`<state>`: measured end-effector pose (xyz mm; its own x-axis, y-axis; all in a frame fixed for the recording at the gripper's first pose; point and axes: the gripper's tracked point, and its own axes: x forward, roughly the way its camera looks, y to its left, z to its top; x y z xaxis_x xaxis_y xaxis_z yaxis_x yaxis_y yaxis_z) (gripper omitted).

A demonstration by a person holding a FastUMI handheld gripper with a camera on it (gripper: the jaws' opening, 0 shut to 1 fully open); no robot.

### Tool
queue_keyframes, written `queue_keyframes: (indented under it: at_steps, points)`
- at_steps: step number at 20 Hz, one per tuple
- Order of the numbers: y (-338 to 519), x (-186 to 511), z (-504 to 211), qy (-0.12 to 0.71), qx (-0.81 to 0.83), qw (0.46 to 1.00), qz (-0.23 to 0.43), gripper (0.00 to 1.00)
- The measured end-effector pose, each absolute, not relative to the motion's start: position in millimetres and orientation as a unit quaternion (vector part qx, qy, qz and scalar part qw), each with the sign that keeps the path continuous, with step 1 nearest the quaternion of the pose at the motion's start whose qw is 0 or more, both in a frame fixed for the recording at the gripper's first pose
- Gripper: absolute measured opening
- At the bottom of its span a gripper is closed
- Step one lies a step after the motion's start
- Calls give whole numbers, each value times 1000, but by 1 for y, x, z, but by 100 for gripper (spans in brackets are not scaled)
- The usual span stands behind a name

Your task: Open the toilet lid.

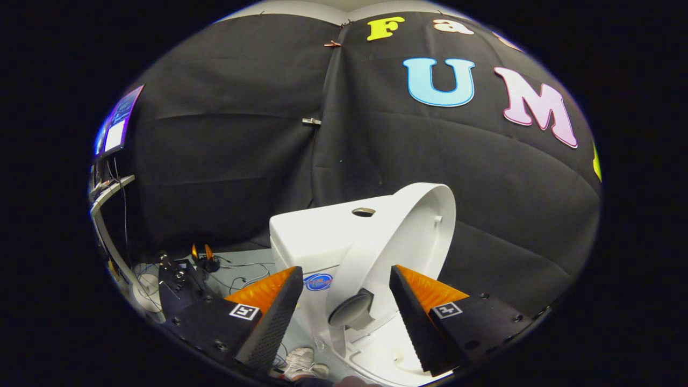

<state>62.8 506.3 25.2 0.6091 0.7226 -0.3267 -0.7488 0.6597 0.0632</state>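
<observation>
Tool (344, 317) tilted downward, fingers spread wide, gripping nothing. Toilet lid (400, 247) raised upright just ahead between the fingers, leaning against the white tank (317, 231) behind it.

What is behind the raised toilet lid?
The white tank stands directly behind the raised lid, with the black cloth wall beyond. The lid covers the tank's right part. The open fingers hold nothing.

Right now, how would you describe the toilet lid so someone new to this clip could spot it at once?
Find the white toilet tank standing before the black cloth wall. The toilet lid is the rounded white shell raised up against the tank, just ahead of the open gripper. Unlike the boxy tank, it is curved and hollow, showing its inner face.
</observation>
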Motion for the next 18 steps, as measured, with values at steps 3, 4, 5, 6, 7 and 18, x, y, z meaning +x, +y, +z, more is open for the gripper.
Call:
queue_keyframes:
  at_steps: [3, 4, 5, 6, 7, 18]
  points:
    - [484, 69, 44, 132, -26, 910, 391, 100]
    - [475, 71, 52, 116, -24, 915, 387, 100]
    - [463, 72, 57, 105, -25, 919, 379, 100]
    - [449, 75, 63, 92, -24, 925, 369, 100]
    - [431, 77, 69, 77, -26, 931, 357, 100]
    - [163, 92, 107, 0, 6, 985, 172, 99]
